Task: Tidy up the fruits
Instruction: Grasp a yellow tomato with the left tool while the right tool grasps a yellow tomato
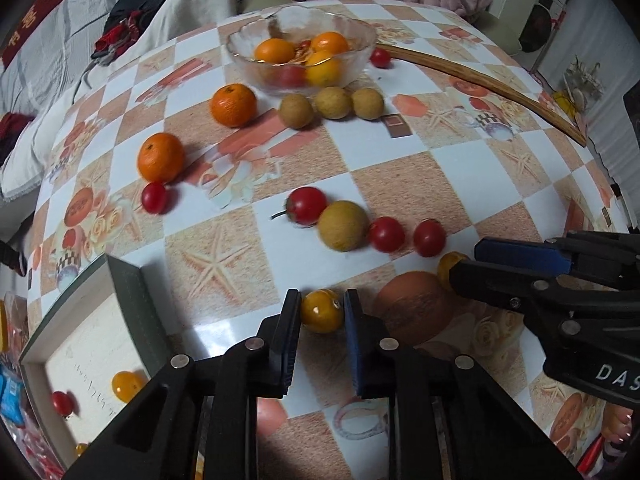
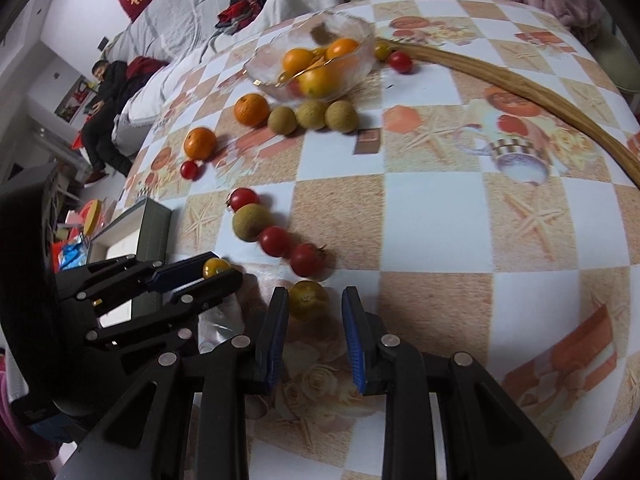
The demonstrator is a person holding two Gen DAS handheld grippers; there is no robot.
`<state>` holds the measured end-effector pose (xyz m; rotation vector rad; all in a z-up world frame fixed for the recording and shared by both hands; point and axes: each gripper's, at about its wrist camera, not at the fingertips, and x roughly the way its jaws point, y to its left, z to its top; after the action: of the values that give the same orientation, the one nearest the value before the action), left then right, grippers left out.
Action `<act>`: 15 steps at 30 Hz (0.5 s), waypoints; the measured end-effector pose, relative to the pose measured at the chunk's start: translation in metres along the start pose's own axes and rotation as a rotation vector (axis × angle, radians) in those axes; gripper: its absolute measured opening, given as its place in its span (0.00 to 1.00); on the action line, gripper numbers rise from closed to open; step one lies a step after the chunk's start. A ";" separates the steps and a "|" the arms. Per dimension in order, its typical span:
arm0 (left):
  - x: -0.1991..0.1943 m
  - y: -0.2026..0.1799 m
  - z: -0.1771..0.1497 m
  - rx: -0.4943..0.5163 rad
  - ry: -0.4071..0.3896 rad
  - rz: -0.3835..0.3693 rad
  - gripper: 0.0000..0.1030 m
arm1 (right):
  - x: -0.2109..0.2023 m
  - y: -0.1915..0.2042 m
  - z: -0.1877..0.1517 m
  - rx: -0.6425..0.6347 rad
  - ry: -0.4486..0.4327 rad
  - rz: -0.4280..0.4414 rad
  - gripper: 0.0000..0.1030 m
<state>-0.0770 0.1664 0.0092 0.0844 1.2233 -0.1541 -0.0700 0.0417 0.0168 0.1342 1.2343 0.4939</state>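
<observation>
— What has the left tool (image 1: pixel 322 297) got?

— A yellow cherry tomato (image 1: pixel 322 312). The jaws are closed on it, one pad on each side, low over the near edge of the worktop (image 1: pixel 420 184).

— And the right tool (image 2: pixel 314 293)?

— Its jaws stand only a little apart. A second yellow tomato (image 2: pixel 308 300) lies at its tips, against the left finger, with a gap before the right one, so it has hold of nothing.

— Where are the two tools from each other?

— From the left one, the right sits at about three o'clock, close by.

— The rest of the fruit?

— Towards twelve o'clock, a glass bowl (image 1: pixel 362 38) holds oranges and something red. Just in front of it lie three longans (image 1: pixel 332 102) in a row, with two loose mandarins (image 1: pixel 234 105) towards ten o'clock. Nearer the tools, a longan and three red tomatoes (image 1: pixel 386 234) form a line.

— And that box (image 1: pixel 132 292)?

— At eight o'clock of the left tool, beside the worktop. Inside it lie one yellow tomato (image 1: pixel 127 386) and one red one (image 1: pixel 62 403).
</observation>
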 end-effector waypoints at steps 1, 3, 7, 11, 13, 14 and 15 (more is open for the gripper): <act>0.000 0.003 -0.001 -0.007 0.002 -0.002 0.22 | 0.005 0.004 0.000 -0.009 0.011 0.003 0.29; 0.000 0.004 -0.001 -0.007 0.004 -0.001 0.22 | 0.010 0.009 -0.001 -0.026 0.021 -0.006 0.29; -0.001 0.004 -0.002 -0.012 0.002 -0.002 0.22 | 0.012 0.017 0.002 -0.044 0.034 -0.033 0.24; -0.004 0.010 -0.003 -0.042 0.002 -0.032 0.22 | 0.005 0.010 0.001 0.002 0.024 -0.040 0.24; -0.007 0.012 -0.004 -0.049 -0.002 -0.041 0.22 | 0.001 0.007 -0.001 0.027 0.025 -0.031 0.24; -0.009 0.013 -0.004 -0.055 -0.004 -0.046 0.22 | -0.001 0.006 -0.002 0.033 0.024 -0.033 0.24; -0.011 0.014 -0.004 -0.063 -0.006 -0.050 0.22 | -0.003 0.006 -0.003 0.035 0.025 -0.035 0.24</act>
<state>-0.0824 0.1818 0.0178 -0.0020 1.2234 -0.1591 -0.0752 0.0449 0.0201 0.1361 1.2682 0.4455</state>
